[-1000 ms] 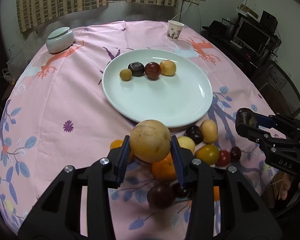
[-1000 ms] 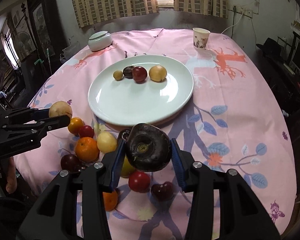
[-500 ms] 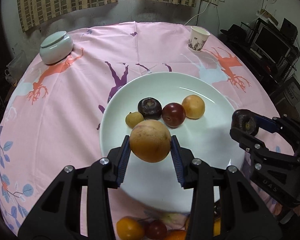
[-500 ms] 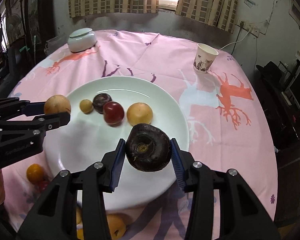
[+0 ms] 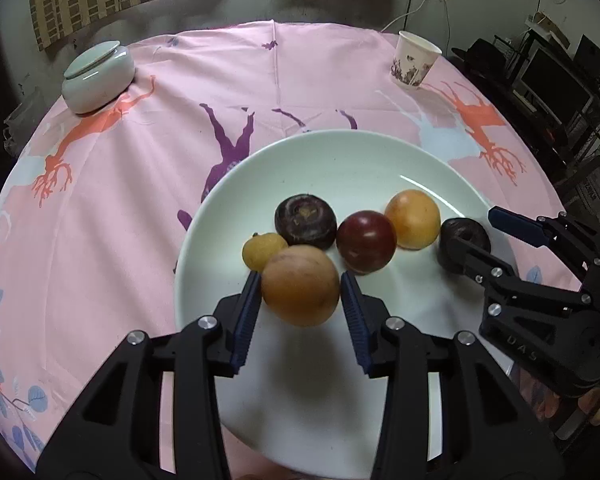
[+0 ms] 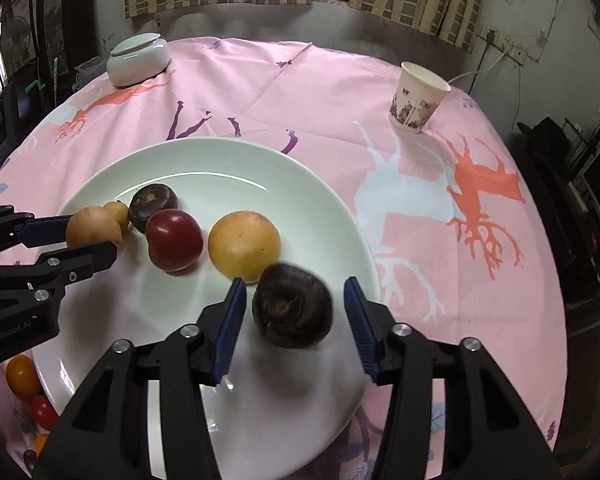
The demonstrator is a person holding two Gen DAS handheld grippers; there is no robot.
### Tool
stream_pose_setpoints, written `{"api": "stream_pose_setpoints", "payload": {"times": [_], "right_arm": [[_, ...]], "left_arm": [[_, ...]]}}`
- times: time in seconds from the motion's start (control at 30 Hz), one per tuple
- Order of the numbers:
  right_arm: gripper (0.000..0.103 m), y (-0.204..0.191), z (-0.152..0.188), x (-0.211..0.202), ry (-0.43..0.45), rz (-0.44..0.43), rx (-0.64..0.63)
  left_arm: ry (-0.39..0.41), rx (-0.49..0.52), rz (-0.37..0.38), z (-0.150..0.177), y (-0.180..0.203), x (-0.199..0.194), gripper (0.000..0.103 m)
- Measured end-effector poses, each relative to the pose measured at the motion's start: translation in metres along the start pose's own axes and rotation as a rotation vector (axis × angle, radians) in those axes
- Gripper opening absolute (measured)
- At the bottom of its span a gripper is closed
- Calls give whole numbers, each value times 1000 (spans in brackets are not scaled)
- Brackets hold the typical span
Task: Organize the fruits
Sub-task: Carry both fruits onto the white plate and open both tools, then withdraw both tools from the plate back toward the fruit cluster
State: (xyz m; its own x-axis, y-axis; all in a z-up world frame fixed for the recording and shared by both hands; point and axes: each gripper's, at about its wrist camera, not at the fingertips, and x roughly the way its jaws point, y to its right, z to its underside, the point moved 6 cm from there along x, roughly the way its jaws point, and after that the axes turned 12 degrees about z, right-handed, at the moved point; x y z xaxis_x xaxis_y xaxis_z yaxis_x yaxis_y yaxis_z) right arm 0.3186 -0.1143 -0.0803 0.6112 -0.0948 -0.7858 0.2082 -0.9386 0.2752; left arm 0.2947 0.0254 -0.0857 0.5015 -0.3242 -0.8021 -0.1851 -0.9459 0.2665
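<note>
Fruits: a tan round fruit [image 5: 300,286] sat dead centre between the left gripper [image 5: 300,276] pads, over the white plate [image 5: 340,160] at about 6 o'clock of the plate's centre. The pads sat right at both its sides. The jaws had just been easing apart, and whether they still pinched it could not be told. A dark purple-brown fruit [image 6: 292,312], slightly blurred, lay between the right gripper [image 6: 295,281] pads with a clear gap on each side. Those jaws stood spread, having just been opening, pressing on nothing. This fruit was over the plate near its 4 o'clock rim in the right wrist view. Four more lay in a row on the plate: a small yellow fruit [image 5: 262,254] at 11 o'clock of the tan one and touching it, a dark purple fruit [image 5: 305,222] at 12, a red fruit [image 5: 366,246] at 2, and an orange-yellow fruit [image 5: 412,224] further out at 2. Loose fruits [image 6: 22,376] lay on the pink tablecloth [image 5: 140,200] off the plate's 8 o'clock edge. A paper cup [image 5: 414,62] stood at 1 o'clock of the plate, a lidded jar [image 5: 98,78] at 10 o'clock.
</note>
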Motion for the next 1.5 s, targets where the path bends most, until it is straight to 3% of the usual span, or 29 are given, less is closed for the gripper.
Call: {"api": "stream_pose_setpoints", "payload": {"times": [0.07,0.17,0.23,0.37,0.47,0.63,0.83,1.13,1.5], "right_arm": [[55,2,-4,-5,24,27,-20],[56,8,-5,-23,37,10,-3],[68,13,-2,-41,51,0,15],[68,22,23,-81,80,-12,35],[69,19,60,-106,64,-38,36],[69,11,129,-135,30,-39,38],[69,13,181,-154,-1,-44,131],[69,5,206,-138,-99,-78,139],[66,-3,207,-112,-131,-120,154]], "left_arm": [[34,3,4,-5,3,-12,62],[101,21,0,-10,7,-44,66],[146,34,1,-7,11,-71,72],[228,66,5,21,18,-122,87],[255,85,23,56,23,-145,93],[247,52,79,115,20,-154,95],[207,9,40,166,8,-144,95],[151,16,18,196,8,-137,95],[104,51,3,208,13,-128,95]]}}
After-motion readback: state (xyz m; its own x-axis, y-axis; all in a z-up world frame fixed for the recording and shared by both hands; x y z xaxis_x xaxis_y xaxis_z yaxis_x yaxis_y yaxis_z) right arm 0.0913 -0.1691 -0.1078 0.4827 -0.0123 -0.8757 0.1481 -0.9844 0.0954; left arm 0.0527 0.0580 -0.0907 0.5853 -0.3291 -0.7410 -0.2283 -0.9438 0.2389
